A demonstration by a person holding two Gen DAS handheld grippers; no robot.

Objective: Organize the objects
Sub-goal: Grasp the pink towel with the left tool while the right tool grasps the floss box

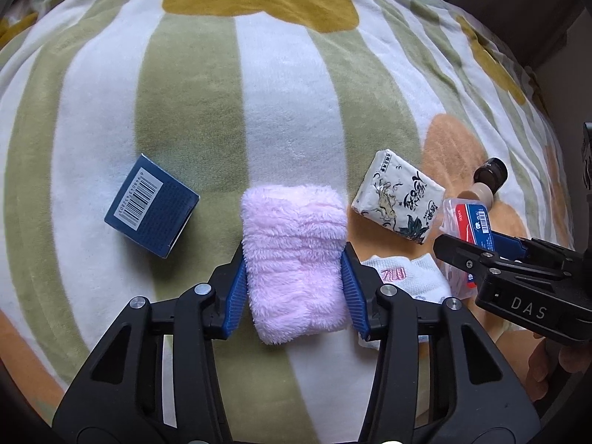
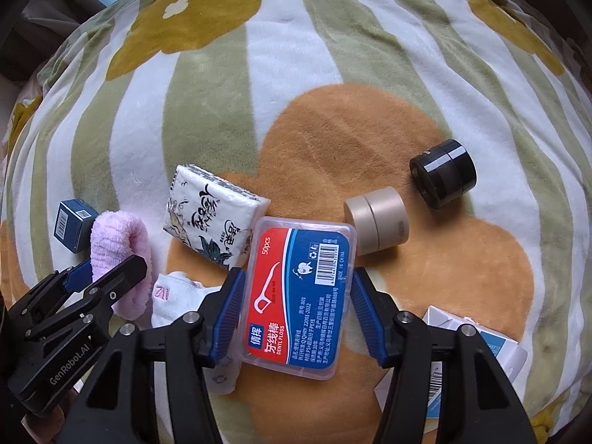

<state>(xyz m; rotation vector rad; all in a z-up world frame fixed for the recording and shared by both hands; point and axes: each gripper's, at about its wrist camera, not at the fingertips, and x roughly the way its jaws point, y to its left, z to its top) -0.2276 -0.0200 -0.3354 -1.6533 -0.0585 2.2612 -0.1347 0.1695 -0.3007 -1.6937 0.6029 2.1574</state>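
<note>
The left gripper point(image 1: 294, 264) pinches a pink towel point(image 1: 294, 259), its blue pads pressed into the pile on both sides, on a striped blanket point(image 1: 192, 111). The right gripper point(image 2: 296, 296) has a floss box point(image 2: 298, 296) between its pads; both sit at the clear walls, though whether they bear firmly cannot be told. Risk lies in the crowding: the two tools work close together, and a lift could drag the white sock point(image 1: 407, 277) just beside the towel or nudge the tissue pack point(image 2: 211, 218). The plush roll may sag or unfurl; the slick, hard box could slip from a light hold. The towel is folded thick and fluffy; the box bears a red-and-blue label. Jars point(image 2: 377, 222) lie on their sides nearby.
</note>
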